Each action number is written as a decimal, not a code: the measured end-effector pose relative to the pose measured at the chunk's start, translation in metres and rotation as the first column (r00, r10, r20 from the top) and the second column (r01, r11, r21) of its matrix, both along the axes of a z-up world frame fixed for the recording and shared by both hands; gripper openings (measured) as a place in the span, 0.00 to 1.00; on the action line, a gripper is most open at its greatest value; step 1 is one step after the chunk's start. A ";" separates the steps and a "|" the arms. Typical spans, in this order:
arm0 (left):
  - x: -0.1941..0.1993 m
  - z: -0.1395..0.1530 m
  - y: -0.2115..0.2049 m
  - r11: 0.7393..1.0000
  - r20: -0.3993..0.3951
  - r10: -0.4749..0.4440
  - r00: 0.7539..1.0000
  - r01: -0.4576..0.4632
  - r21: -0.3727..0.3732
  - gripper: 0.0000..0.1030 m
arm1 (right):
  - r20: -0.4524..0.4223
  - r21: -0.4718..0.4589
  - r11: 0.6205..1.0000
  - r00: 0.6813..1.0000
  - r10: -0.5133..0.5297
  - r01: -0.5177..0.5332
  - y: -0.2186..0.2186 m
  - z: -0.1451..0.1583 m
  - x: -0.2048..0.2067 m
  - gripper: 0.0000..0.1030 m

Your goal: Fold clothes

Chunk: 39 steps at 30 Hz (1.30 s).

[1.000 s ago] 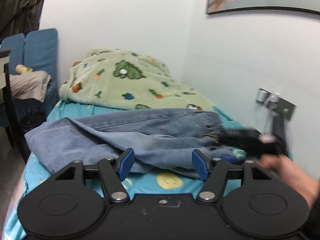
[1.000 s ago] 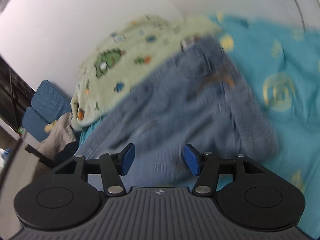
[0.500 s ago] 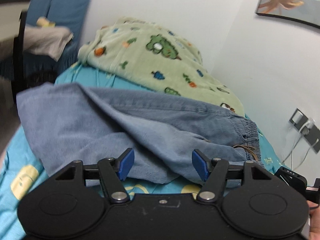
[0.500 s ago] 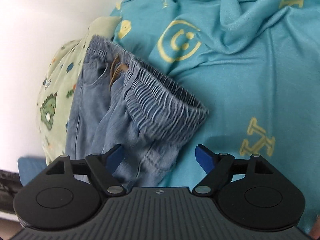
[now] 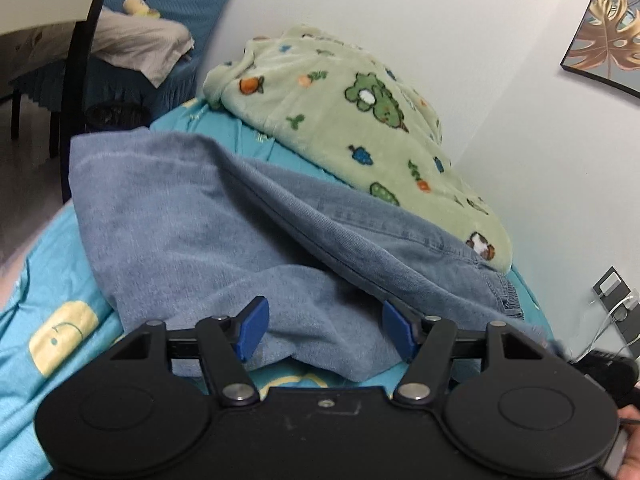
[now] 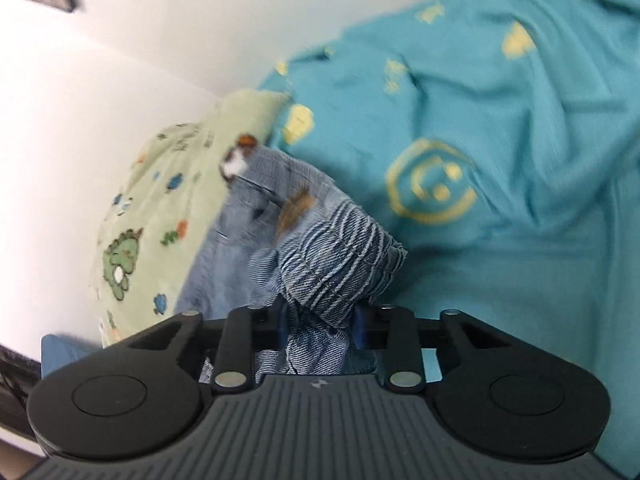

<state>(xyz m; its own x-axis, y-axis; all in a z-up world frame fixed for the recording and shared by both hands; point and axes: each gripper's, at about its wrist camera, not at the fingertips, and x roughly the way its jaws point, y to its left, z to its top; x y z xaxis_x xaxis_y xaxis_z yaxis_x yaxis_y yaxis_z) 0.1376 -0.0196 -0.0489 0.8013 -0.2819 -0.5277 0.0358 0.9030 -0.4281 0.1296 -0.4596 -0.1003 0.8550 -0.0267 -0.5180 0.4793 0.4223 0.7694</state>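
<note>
Well, here's the bed (image 5: 56, 264), teal sheet with yellow smiley prints, and a green cartoon blanket (image 5: 344, 128) heaped at the far end against the wall. Spread across the sheet, partly against that blanket, lie the jeans (image 5: 192, 216), light blue denim, rumpled and loosely doubled over themselves.

Down to the tools now. The left gripper (image 5: 322, 330) hovers low over the near edge of the denim, jaws standing apart with cloth beneath them but nothing pinched. The right gripper (image 6: 320, 326) is at the elastic waistband (image 6: 340, 256), and its jaws are closing with a bunched wad of that gathered band between them; the pads look pressed into the fabric already.

The risk, as I read it: that right-hand bite is a thick, crumpled clump, not a clean single edge, so a lift could drag extra layers along and twist the fold. And with the left side not yet gripping, pulling now would haul the whole garment sideways across the slippery sheet and spoil the crease.
</note>
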 end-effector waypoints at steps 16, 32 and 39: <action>-0.018 0.010 0.011 0.998 0.031 0.039 0.999 -0.037 -0.052 0.58 | 0.255 0.016 0.959 0.926 -0.279 0.284 -0.102 0.030 -0.022 0.26; -0.016 0.011 0.004 1.000 0.023 0.022 1.000 -0.022 -0.009 0.59 | -0.176 0.107 0.932 0.929 -0.326 0.347 -0.100 -0.014 -0.046 0.68; -0.022 0.016 0.001 1.000 0.044 0.010 0.999 -0.010 0.005 0.59 | -0.080 0.071 0.987 0.987 -0.140 0.146 -0.048 0.021 -0.043 0.68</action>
<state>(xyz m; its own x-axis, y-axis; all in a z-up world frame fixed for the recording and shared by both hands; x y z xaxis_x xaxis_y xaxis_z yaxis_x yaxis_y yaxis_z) 0.1151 -0.0187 -0.0326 0.8265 -0.2714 -0.4932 0.0456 0.9055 -0.4219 0.0868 -0.5071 -0.0790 0.8040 -0.1036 -0.5855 0.5878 0.2865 0.7565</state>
